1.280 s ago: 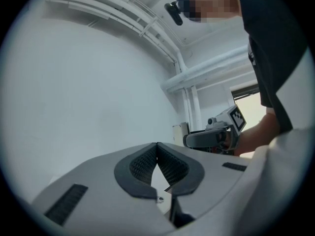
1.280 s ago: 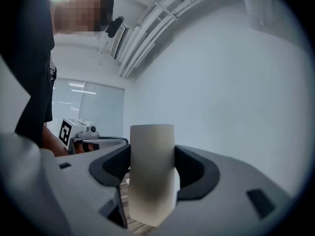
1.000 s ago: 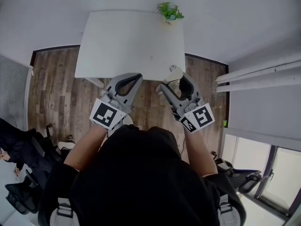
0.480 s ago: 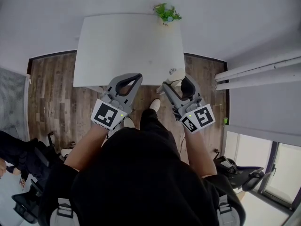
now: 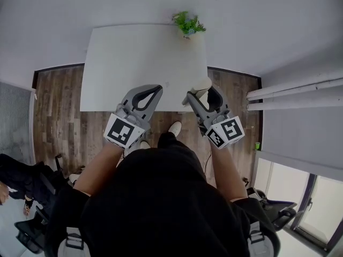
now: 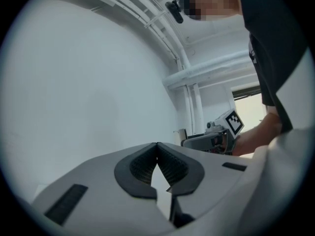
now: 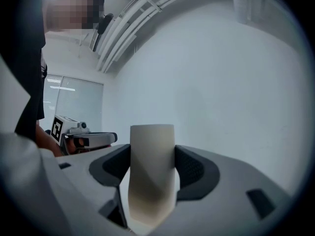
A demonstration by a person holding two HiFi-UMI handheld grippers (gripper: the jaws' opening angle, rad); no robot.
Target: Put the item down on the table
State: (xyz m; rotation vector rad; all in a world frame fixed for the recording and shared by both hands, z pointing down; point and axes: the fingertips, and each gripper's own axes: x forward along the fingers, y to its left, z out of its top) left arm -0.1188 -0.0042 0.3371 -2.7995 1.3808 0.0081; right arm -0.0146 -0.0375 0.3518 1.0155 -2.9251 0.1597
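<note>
Your right gripper point(image 5: 200, 92) clamps an upright beige cup point(image 7: 151, 173) near the white counter's point(image 5: 134, 58) corner, while your left gripper point(image 5: 152, 89) is closed, holding nothing.

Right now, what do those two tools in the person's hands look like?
The left tongs and right tongs are light grey with dark ribbed pads. Each carries a white cube with black square markers. The person wears a black short-sleeved top.
</note>
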